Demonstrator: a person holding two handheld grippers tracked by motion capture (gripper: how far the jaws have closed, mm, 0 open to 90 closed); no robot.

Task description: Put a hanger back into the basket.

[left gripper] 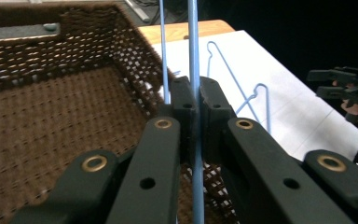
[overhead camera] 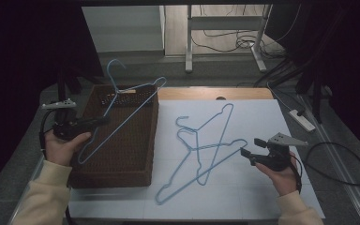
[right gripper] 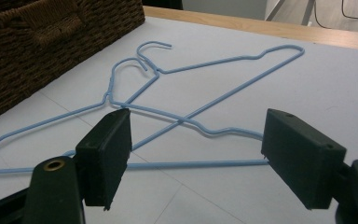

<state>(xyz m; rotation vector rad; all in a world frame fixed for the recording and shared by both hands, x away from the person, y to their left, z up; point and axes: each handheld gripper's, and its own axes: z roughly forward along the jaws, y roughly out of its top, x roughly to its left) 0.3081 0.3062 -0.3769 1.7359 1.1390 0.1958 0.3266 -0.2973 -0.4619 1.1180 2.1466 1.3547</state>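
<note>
Hanger (overhead camera: 122,110) above basket (overhead camera: 122,176), two hangers (overhead camera: 206,150) on sheet (overhead camera: 262,197) rightward

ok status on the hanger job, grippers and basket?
Left gripper shut on blue wire hanger, held over wicker basket. Right gripper open, hovering by two hangers on table. Nothing blocking the basket.

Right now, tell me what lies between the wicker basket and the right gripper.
In the high view, two blue wire hangers lie crossed on the white sheet between the basket and the open right gripper. The left gripper holds a third hanger over the basket.
</note>
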